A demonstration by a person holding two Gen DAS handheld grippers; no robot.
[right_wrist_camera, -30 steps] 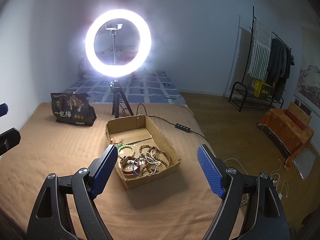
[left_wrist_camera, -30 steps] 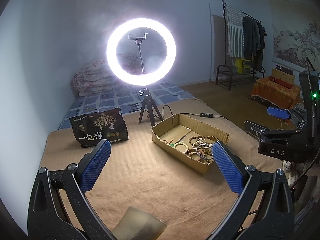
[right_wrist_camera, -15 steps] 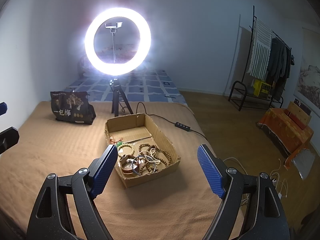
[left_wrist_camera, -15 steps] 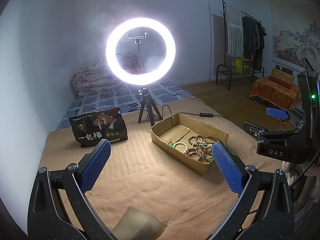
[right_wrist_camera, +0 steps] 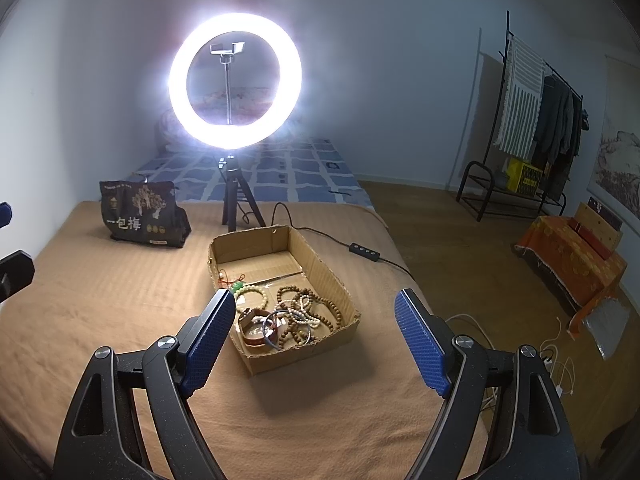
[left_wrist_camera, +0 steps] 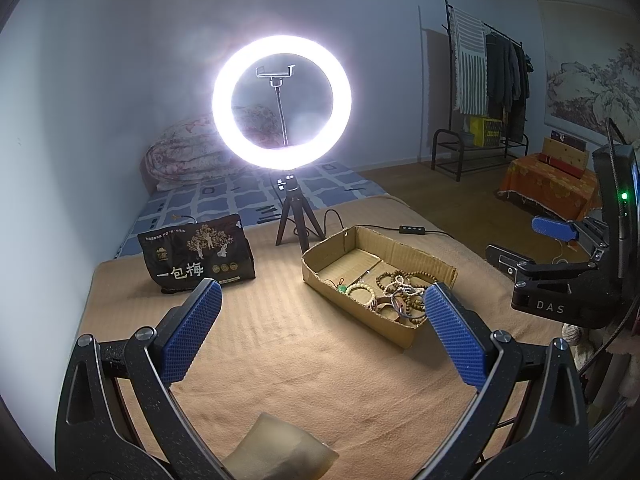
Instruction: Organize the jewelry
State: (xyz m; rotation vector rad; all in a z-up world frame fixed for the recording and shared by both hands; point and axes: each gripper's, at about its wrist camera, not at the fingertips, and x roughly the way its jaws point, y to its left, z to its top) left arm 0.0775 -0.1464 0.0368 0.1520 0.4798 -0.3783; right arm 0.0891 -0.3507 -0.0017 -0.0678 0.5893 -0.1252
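A shallow cardboard box point(left_wrist_camera: 328, 276) point(right_wrist_camera: 328, 276) lies on the tan blanket, holding a tangle of bead bracelets point(left_wrist_camera: 400, 294) point(right_wrist_camera: 300, 314) at its near end, with a pale bead bracelet point(right_wrist_camera: 252, 296) and a green pendant on a red cord point(right_wrist_camera: 238, 286). My left gripper point(left_wrist_camera: 322, 332) is open and empty, held above the blanket to the left of the box. My right gripper point(right_wrist_camera: 316, 340) is open and empty, hovering just in front of the box's near end; it also shows at the right of the left wrist view point(left_wrist_camera: 524, 246).
A lit ring light on a small tripod point(left_wrist_camera: 294, 220) point(right_wrist_camera: 236, 200) stands behind the box, its cable and remote point(right_wrist_camera: 364, 250) trailing right. A black snack bag point(left_wrist_camera: 198, 254) point(right_wrist_camera: 142, 216) stands at the back left. A beige pouch point(left_wrist_camera: 276, 456) lies near. The bed's right edge drops to the floor.
My right gripper has moved a little nearer to the box, which looks slightly larger and lower in its view. My left gripper has hardly moved.
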